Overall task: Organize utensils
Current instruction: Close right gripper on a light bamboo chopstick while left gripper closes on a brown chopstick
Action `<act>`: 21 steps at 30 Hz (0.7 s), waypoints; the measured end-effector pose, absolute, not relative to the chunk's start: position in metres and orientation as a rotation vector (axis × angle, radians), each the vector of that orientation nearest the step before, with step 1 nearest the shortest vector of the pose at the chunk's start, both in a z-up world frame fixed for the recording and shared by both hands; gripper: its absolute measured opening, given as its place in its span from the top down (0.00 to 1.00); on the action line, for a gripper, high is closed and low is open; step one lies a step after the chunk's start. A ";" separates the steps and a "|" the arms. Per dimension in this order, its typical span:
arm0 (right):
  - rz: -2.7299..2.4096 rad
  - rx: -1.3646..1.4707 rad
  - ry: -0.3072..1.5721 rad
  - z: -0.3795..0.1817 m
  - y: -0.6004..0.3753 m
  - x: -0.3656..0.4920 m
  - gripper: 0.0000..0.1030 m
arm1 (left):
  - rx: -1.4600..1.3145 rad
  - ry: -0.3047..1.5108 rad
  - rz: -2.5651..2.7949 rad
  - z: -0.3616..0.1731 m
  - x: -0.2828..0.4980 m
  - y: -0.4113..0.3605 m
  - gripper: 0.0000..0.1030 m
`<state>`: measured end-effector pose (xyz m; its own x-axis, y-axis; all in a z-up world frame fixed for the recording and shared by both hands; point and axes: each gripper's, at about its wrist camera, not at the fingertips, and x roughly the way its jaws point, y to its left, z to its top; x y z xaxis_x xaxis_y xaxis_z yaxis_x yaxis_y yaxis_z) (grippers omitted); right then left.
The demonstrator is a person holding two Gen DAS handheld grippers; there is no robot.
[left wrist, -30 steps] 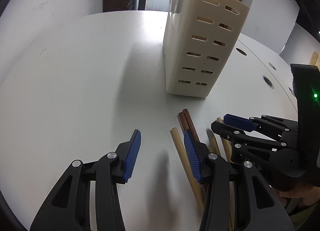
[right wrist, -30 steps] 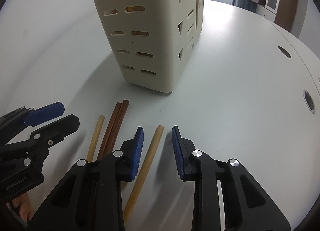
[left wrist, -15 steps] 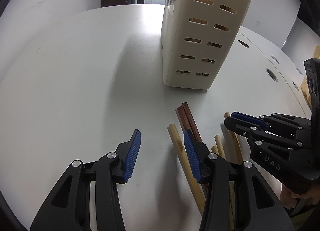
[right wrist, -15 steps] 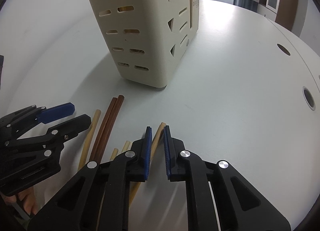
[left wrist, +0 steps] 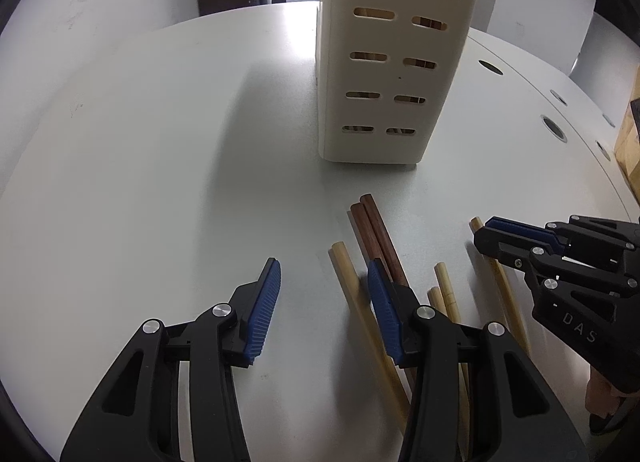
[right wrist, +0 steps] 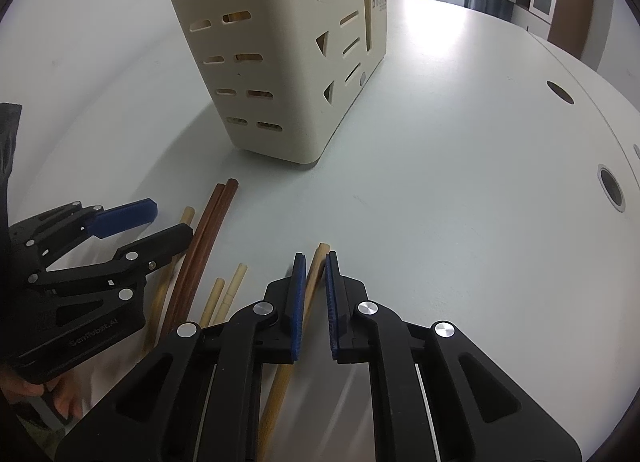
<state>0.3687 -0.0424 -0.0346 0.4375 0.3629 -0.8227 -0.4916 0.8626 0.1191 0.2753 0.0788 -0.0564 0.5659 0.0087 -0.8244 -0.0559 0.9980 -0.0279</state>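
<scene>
**nookfan:** White counter (right wrist: 460,190), rounded edge curving off on the right with a few round holes near the rim. Loads of bare surface on that side, and to the left of the cream slotted holder (left wrist: 392,74) in the left wrist view too. The holder stands upright near the middle, well apart from any edge.

**tidy_tom:** And the chopsticks?

**nookfan:** All lying flat in front of the holder. The dark brown pair (right wrist: 204,246) sits side by side, tips pointing at the holder's base but not touching it. One pale chopstick (left wrist: 360,302) lies between the open pads of the left hand-held gripper (left wrist: 322,302), closer to the right pad; can't tell if it touches. Two short pale chopsticks (right wrist: 226,294) are between the grippers.

**tidy_tom:** Right one?

**nookfan:** The right hand-held gripper (right wrist: 316,294) has just been closing, and its blue pads are now pinched on another light bamboo chopstick (right wrist: 316,270), whose tip pokes out past the pads.
</scene>
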 end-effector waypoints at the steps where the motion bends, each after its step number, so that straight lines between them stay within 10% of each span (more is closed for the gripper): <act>1: 0.532 -0.148 0.984 -0.034 -0.042 0.368 0.89 | -0.031 0.971 0.038 -0.057 0.276 0.076 0.56; 21: 0.557 -0.124 0.966 -0.037 -0.039 0.363 0.93 | -0.054 0.983 0.001 -0.053 0.282 0.091 0.94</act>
